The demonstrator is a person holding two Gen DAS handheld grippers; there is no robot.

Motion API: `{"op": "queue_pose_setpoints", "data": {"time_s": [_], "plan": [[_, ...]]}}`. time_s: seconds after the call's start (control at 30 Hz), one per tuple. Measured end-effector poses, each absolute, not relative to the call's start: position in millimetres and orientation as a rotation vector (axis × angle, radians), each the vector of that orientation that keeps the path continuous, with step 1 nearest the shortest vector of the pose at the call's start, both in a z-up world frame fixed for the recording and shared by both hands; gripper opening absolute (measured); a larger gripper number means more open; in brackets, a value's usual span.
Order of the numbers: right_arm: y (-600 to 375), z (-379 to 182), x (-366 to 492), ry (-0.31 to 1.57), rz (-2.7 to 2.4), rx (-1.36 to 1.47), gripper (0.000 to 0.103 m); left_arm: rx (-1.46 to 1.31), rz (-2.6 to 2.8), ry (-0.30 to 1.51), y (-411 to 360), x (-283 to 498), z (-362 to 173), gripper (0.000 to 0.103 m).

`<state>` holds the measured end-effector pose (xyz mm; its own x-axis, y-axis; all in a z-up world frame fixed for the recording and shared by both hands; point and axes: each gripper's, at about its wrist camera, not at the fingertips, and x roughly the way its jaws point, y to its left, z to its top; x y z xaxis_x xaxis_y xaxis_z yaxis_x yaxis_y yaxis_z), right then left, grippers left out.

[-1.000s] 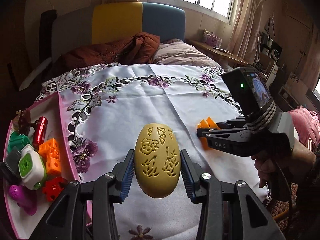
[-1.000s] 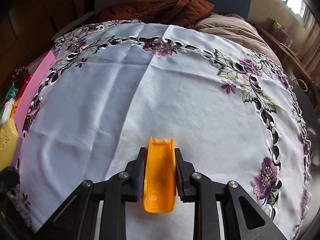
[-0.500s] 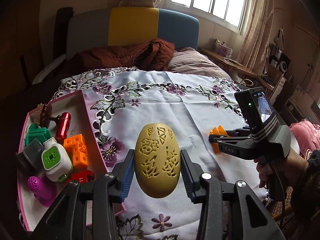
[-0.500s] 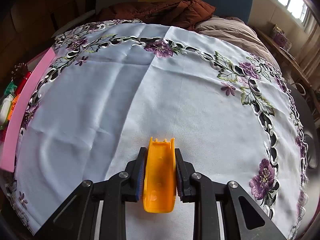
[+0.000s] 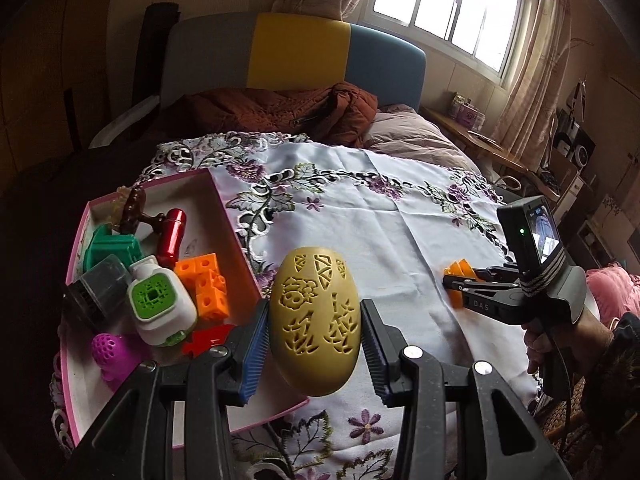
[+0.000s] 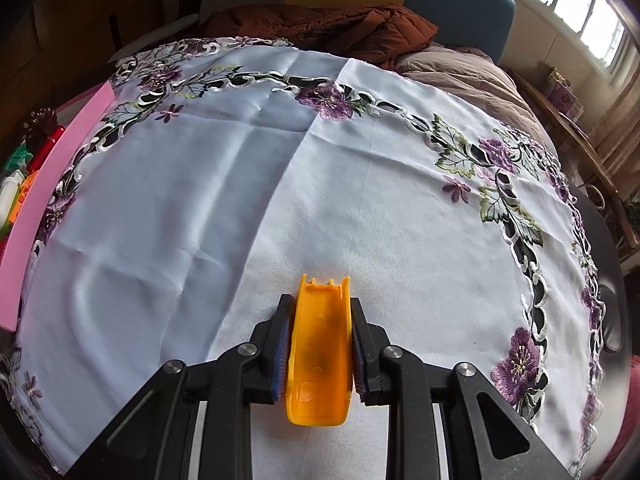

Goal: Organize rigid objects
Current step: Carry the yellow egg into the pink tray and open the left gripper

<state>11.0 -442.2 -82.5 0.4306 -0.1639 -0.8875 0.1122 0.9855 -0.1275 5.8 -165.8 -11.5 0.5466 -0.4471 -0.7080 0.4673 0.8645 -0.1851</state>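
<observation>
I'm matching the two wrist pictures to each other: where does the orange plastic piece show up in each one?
Left wrist view: the orange plastic piece is at middle right, clamped in the right gripper above the white cloth.
Right wrist view: the same piece is at bottom centre, pressed between the two pads.
Shared landmark: the pink box, middle left in the left wrist view and at the left edge in the right wrist view.

Round worktop [image 6: 612, 280] with a dark edge, draped in a white tablecloth [image 6: 320, 200] embroidered with purple flowers and green leaves, creased across the middle, pink box [image 5: 232, 224] of small toys resting on the cloth at its left edge
</observation>
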Motion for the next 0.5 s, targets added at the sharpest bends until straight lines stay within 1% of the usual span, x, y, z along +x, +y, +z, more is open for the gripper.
{"op": "queue_pose_setpoints", "data": {"time_s": [0.27, 0.37, 0.5], "plan": [[-441.5, -82.2, 11.0, 1.113, -0.174, -0.064, 0.026, -0.095, -0.382, 0.838, -76.1, 23.1, -6.4, 0.044], [-440.5, -82.0, 10.9, 1.113, -0.175, -0.071, 0.026, -0.129, -0.318, 0.853, -41.7, 24.2, -12.8, 0.044], [-440.1, -81.8, 10.6, 1.113, -0.176, -0.08, 0.026, -0.156, -0.303, 0.884, -20.2, 20.6, -27.3, 0.044]]}}
